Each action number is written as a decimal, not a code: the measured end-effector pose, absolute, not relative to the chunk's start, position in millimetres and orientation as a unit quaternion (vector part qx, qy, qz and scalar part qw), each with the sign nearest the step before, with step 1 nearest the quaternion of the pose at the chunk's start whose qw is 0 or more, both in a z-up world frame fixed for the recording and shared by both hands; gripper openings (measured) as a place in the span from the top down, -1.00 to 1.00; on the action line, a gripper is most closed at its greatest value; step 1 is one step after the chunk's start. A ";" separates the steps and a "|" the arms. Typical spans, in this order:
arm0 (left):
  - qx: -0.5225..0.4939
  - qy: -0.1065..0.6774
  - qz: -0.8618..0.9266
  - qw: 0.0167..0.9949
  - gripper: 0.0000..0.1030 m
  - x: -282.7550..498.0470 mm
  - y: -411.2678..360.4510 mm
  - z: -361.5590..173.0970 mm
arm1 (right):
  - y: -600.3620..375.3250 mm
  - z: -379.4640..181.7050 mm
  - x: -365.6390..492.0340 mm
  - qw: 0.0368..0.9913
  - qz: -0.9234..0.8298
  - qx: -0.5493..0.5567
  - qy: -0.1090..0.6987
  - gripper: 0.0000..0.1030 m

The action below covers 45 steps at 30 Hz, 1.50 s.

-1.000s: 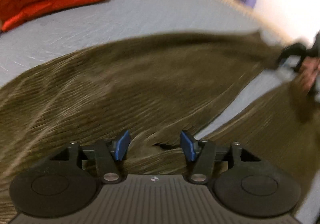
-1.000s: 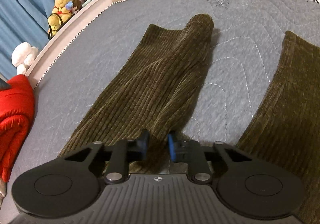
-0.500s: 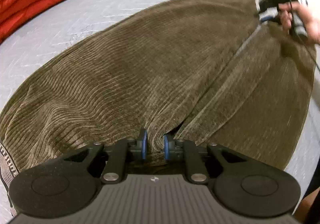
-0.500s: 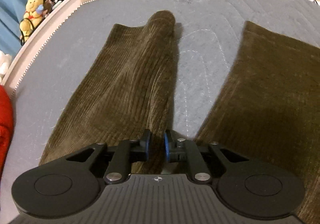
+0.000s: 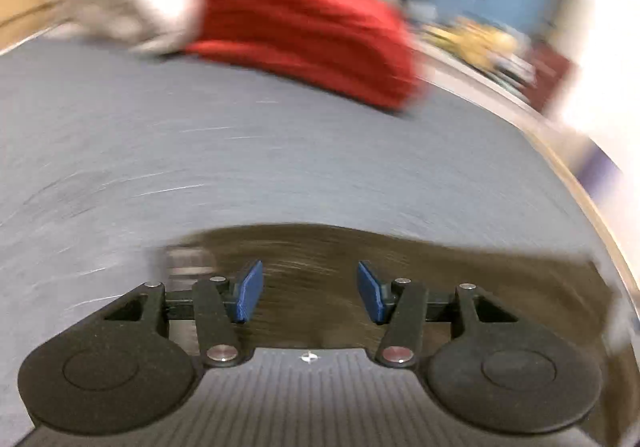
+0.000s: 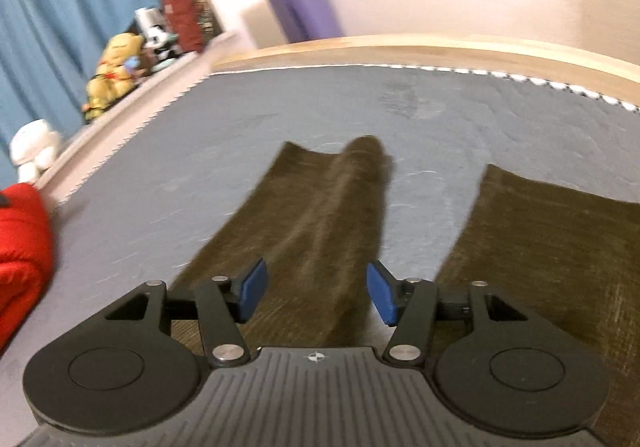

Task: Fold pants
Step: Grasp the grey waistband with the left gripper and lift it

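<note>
Lying flat on the grey quilted mattress [image 6: 160, 183], the dark olive corduroy pants [image 6: 320, 215] have both legs running toward the far wooden edge, apart from each other with bare mattress between them; the left one carries a raised ridge along its inner side. The right gripper [image 6: 316, 293] hangs over that leg, blue pads spread wide, nothing between them. The left gripper [image 5: 308, 297] stands equally wide apart and empty above another part of the pants, though that view is badly blurred. A folded red quilt [image 5: 312, 27] sits at the mattress's far left edge. Soft plush toys [image 6: 114, 67] line the ledge before the blue curtain [image 6: 60, 7].
</note>
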<state>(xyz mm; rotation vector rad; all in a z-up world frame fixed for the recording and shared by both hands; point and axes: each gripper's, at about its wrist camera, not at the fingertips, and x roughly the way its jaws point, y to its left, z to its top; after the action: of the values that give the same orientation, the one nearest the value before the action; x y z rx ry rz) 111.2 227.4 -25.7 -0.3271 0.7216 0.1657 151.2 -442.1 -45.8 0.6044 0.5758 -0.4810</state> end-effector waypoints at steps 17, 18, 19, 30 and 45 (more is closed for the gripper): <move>-0.210 0.395 0.123 0.886 0.59 128.0 295.7 -97.7 | -445.4 6.6 114.1 0.909 -0.201 0.261 0.255 -0.17; -0.225 0.387 0.134 0.884 0.67 124.3 300.0 -94.0 | -445.5 11.0 110.9 0.911 -0.200 0.259 0.251 -0.17; -0.241 0.378 0.155 0.880 0.69 118.6 305.2 -87.8 | -446.2 15.4 107.5 0.913 -0.199 0.258 0.247 -0.17; -0.124 0.361 0.224 0.897 0.23 99.3 276.3 -50.9 | -437.7 59.6 67.8 0.928 -0.197 0.238 0.210 -0.17; 0.054 0.473 -0.001 0.879 0.49 47.4 229.6 -98.6 | -399.5 101.0 17.2 0.946 -0.116 0.219 0.207 -0.34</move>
<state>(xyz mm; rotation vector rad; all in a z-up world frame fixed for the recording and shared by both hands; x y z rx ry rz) 47.4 229.6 -98.6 0.1134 0.9866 -0.0026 17.2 -399.5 101.0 0.4455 0.4221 -0.2371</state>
